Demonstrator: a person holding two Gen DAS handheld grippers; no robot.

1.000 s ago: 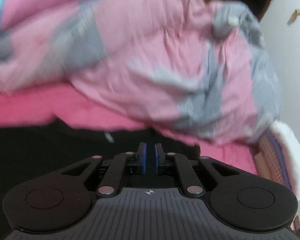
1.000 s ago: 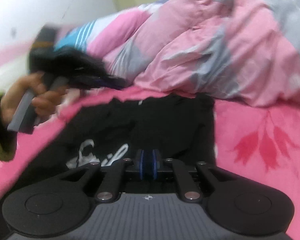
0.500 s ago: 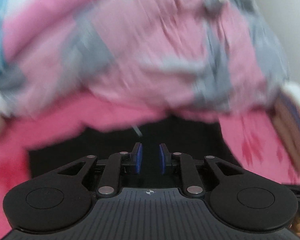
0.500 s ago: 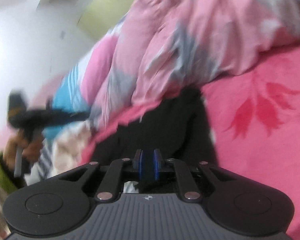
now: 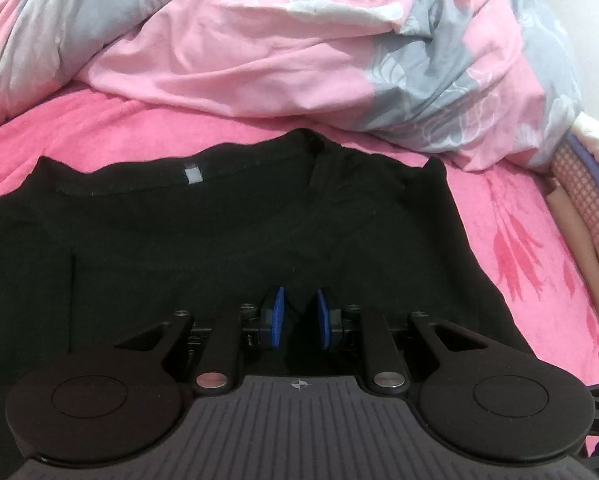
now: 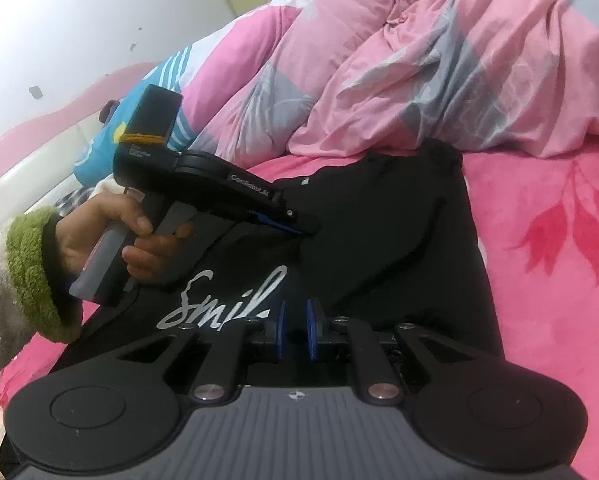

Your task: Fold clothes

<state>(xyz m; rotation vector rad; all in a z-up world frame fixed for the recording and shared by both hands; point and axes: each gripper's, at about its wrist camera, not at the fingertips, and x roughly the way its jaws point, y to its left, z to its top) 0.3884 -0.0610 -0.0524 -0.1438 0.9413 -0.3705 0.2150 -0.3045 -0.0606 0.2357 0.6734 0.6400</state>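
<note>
Black shirt [image 5: 227,240] lies spread on the pink bed [image 5: 511,216], neck end by the heaped quilt [image 5: 299,40]. Both the left gripper [image 5: 298,318] and right gripper [image 6: 294,330] sit low over it, fingers apart, holding nothing. From the right side, the left one reaches further up toward the neck.

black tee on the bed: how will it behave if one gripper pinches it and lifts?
The black cotton-looking T-shirt is creased and folded over itself, so it probably drapes limply. It looks thin, likely light. On the fuzzy pink bedspread it may drag rather than slide.
</note>
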